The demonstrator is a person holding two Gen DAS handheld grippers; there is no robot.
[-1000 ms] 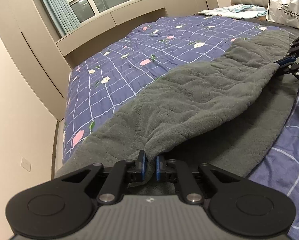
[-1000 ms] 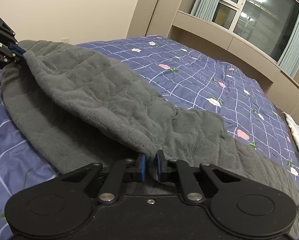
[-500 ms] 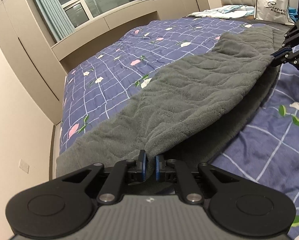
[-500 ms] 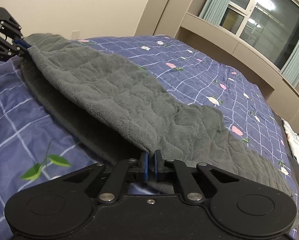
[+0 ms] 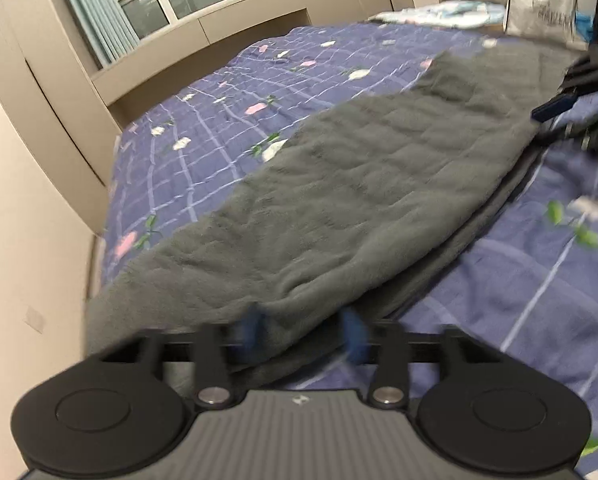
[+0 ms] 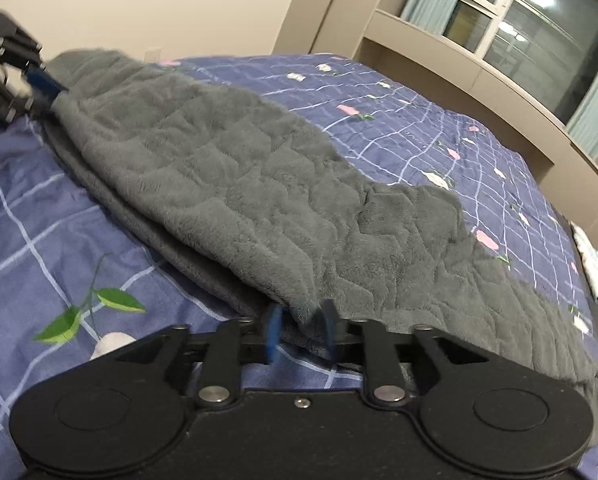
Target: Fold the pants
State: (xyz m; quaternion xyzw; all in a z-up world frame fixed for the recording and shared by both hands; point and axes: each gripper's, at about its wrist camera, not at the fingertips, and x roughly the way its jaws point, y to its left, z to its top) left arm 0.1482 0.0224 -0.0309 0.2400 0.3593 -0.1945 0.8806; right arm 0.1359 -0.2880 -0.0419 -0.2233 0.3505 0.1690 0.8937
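Room: beige walls, built-in cabinets, dark window (image 6: 539,36) with teal curtains (image 5: 95,20). Bed (image 5: 219,128) carries a blue plaid quilt with pink flowers and green leaves; white shopping bag (image 5: 547,4) and light-coloured cloth (image 5: 447,12) at the far end. Grey fleece pants (image 5: 379,184) lie on the quilt folded lengthwise, top layer over bottom layer, near edge stacked. Left gripper (image 5: 303,326): jaws opening, already wide apart, blue pads blurred; pants corner sits between them, pads not pressing on it. Right gripper (image 6: 301,330): jaws opening, narrower gap, the other corner's edge hangs between the pads, no visible clamp. Each gripper shows at the opposite end of the near edge in the other's view.
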